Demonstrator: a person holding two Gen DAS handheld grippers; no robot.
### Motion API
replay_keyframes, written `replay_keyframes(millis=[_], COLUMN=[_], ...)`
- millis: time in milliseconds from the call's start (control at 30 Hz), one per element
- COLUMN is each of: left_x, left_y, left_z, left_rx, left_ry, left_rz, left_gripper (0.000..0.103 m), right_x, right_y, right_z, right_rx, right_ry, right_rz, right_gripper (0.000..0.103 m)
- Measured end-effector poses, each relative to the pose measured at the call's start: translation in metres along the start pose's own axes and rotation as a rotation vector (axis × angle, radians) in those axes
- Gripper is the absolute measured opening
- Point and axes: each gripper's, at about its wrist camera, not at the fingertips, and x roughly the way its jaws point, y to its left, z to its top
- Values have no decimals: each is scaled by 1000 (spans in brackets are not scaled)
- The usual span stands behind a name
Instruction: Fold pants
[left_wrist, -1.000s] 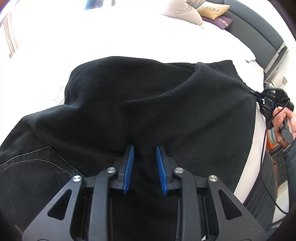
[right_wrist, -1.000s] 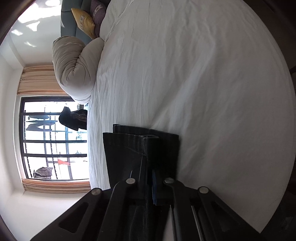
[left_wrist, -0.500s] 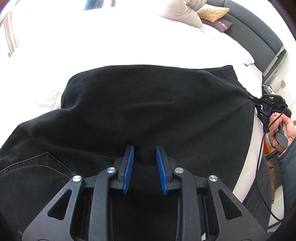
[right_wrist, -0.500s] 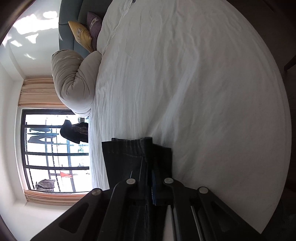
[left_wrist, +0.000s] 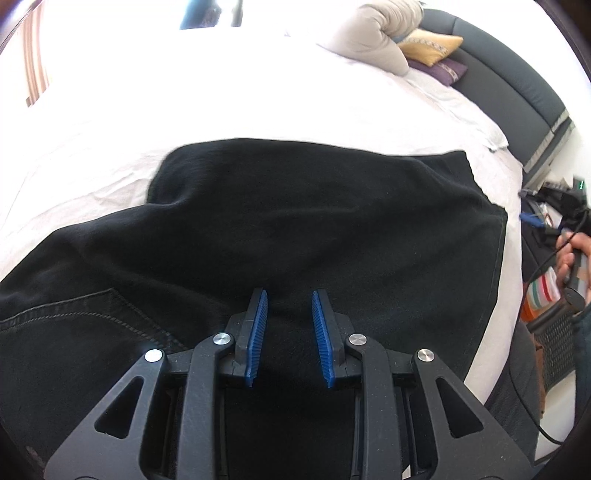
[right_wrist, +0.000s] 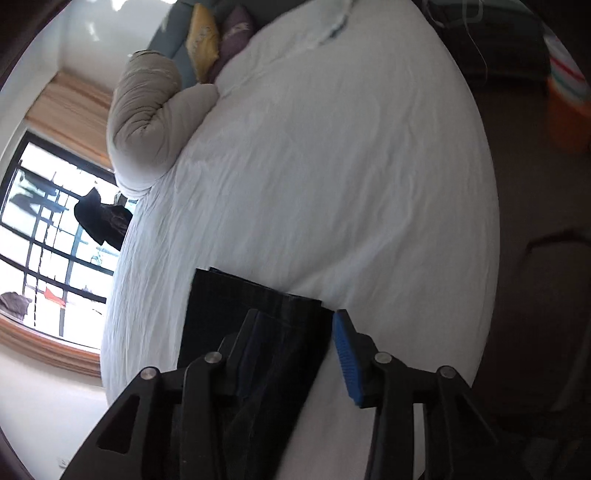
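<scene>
Black pants (left_wrist: 295, 229) lie spread on the white bed (left_wrist: 258, 92), with a stitched back pocket (left_wrist: 92, 325) at the lower left. My left gripper (left_wrist: 290, 299) hovers low over the cloth, jaws partly open, nothing between the blue pads. In the right wrist view the pants' leg ends (right_wrist: 251, 306) lie flat on the sheet (right_wrist: 351, 166). My right gripper (right_wrist: 295, 317) is open just above them; the cloth lies under its left finger. The right gripper also shows at the bed's right edge in the left wrist view (left_wrist: 546, 218), held by a hand.
A beige rolled duvet (left_wrist: 373, 40), a yellow cushion (left_wrist: 428, 44) and a purple cushion (left_wrist: 439, 70) sit at the grey headboard (left_wrist: 517, 85). A window (right_wrist: 48, 236) lies beyond the bed's far side. An orange striped bin (right_wrist: 569, 110) stands on the floor.
My right gripper has opened and let go of the leg ends, which now lie on the sheet. The raised cloth has settled flat. My left gripper has stayed over the pants.
</scene>
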Motion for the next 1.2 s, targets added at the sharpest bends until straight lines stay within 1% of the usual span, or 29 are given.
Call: replay_keyframes(millis=[33,100,167,200,233,300,333,400,433,467,500,533,567,633,667,700,733,767,800,833,867,900,933,1000,1067,1100,1133,1167,1200], left_x=[-3,-8,-16,-19,-22,-29,-29,-29,-28,-26,-26,-27,-29,-33,-35,-37,-40,-42,-44,-47,-49,-49,-53,-60,-62,-63,-64,-67,-72], left_y=[3,6,9,9,10,14,17,24,29,32,36,39,40,42,44,45,49,50,51,51,54,52,54,56,58,62,68,75,80], left_z=[-1,-2,-2,-2,-1,-1,-2,-3,-4,-4,-4,-4,-4,-3,-2,-2,-2,-3,-3,-3,-2,2,1,-2,-7,-10,-12,-16,-20], left_rx=[-7,-11,-18,-20,-22,-25,-26,-35,-47,-60,-75,-84,-85,-82,-81,-84,-86,-85,-85,-85,-87,-85,-81,-76,-82,-94,-111,-131,-145], left_ry=[-10,-20,-42,-53,-65,-88,-88,-87,-85,-81,-82,-88,-98,-117,-125,-129,-132,-137,-141,-144,-142,-144,-153,-156,-154,-152,-150,-153,-162], left_rz=[2,2,5,7,12,24,31,43,45,50,50,49,55,68,74,78,78,82,84,83,78,73,75,84,107,115,120,133,151], left_gripper=[24,24,24,24,24,24,24,24,24,24,24,24,24,24,24,24,24,24,24,24,24,24,24,24,24,24,24,24,24], right_x=[-2,3,15,23,30,51,62,85,96,106,115,125,134,147,149,151,150,146,138,126,114,102,95,87,88,99,112,122,127], right_y=[21,80,140,169,190,216,222,225,224,221,218,212,208,204,205,208,210,210,210,209,210,211,213,218,215,211,206,204,207], right_z=[-1,-15,-50,-74,-96,-134,-149,-175,-183,-187,-187,-180,-171,-152,-147,-143,-140,-135,-130,-129,-128,-132,-139,-165,-185,-191,-189,-180,-170], right_rx=[-86,-318,-554,-661,-729,-804,-820,-838,-829,-828,-821,-795,-757,-688,-693,-729,-750,-734,-705,-691,-699,-729,-769,-908,-1019,-1026,-996,-940,-886], right_ry=[17,105,240,317,377,495,544,644,680,686,663,624,590,519,464,402,359,348,335,326,330,348,400,522,591,612,607,585,543], right_rz=[32,116,194,251,285,304,303,267,253,231,203,179,172,179,166,119,86,81,98,131,165,201,223,233,227,204,178,185,166], right_gripper=[44,44,42,36,31,26,24,24,24,24,20,4,0,0,0,0,1,5,7,14,19,36,44,44,45,45,41,37,34])
